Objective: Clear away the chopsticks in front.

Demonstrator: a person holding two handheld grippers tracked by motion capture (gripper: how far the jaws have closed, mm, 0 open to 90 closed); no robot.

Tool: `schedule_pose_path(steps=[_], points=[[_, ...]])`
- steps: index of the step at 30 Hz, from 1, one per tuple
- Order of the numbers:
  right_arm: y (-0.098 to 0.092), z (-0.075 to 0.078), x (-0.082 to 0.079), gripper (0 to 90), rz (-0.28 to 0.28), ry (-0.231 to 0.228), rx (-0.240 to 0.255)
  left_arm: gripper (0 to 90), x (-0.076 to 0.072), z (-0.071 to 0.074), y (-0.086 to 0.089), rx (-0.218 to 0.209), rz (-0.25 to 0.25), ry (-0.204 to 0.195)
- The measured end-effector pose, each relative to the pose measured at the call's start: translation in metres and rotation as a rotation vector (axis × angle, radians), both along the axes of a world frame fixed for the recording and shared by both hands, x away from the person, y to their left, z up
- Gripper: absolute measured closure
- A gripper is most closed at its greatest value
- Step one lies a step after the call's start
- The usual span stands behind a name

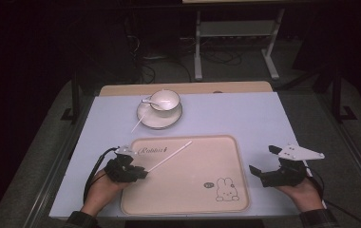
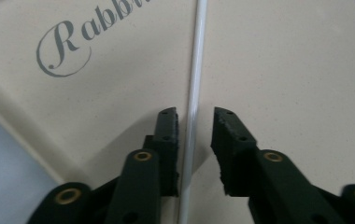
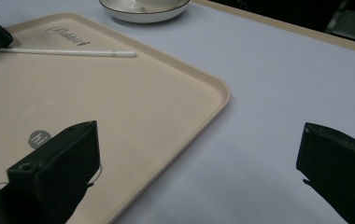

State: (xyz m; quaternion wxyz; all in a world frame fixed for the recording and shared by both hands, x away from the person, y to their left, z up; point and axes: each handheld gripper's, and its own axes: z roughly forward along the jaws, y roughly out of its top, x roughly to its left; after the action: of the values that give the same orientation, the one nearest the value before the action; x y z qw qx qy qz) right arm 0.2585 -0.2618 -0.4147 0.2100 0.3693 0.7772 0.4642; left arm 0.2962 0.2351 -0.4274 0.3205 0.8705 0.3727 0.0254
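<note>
A thin white stick (image 1: 169, 154) lies slanted on the beige rabbit tray (image 1: 188, 190), near its upper left. My left gripper (image 1: 140, 173) sits at the stick's near end by the tray's left rim. In the left gripper view the stick (image 2: 196, 70) runs between the jaws of that gripper (image 2: 195, 114); it lies close to the left pad and a gap shows on the right, so the jaws are open and do not pinch it. My right gripper (image 1: 261, 159) hovers over the table right of the tray, and its own view shows this gripper (image 3: 199, 128) wide open with nothing in it.
A white cup (image 1: 164, 99) stands on a saucer (image 1: 159, 121) at the back of the pale blue table top, with a spoon in it and another white stick (image 1: 138, 122) leaning off the saucer's left. The tray's rim (image 3: 222, 93) is raised.
</note>
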Motion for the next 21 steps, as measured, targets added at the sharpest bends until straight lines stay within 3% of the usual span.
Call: schedule_pose_path(steps=[4,8,16,21], points=[[0.0,0.0,0.0,0.0,-0.001,0.0,0.0,50.8,0.002,0.006,0.003,-0.036,0.016,-0.012],[0.0,0.0,0.0,0.0,-0.001,0.0,0.002,35.6,0.01,0.007,0.003,-0.032,0.013,-0.005],[-0.001,0.0,0.001,0.0,-0.002,0.003,0.004,19.3,0.032,0.019,0.004,-0.023,0.053,-0.039],[-0.001,0.0,0.0,0.0,-0.004,0.002,0.005,18.4,0.05,0.031,0.005,-0.019,0.068,-0.068]])
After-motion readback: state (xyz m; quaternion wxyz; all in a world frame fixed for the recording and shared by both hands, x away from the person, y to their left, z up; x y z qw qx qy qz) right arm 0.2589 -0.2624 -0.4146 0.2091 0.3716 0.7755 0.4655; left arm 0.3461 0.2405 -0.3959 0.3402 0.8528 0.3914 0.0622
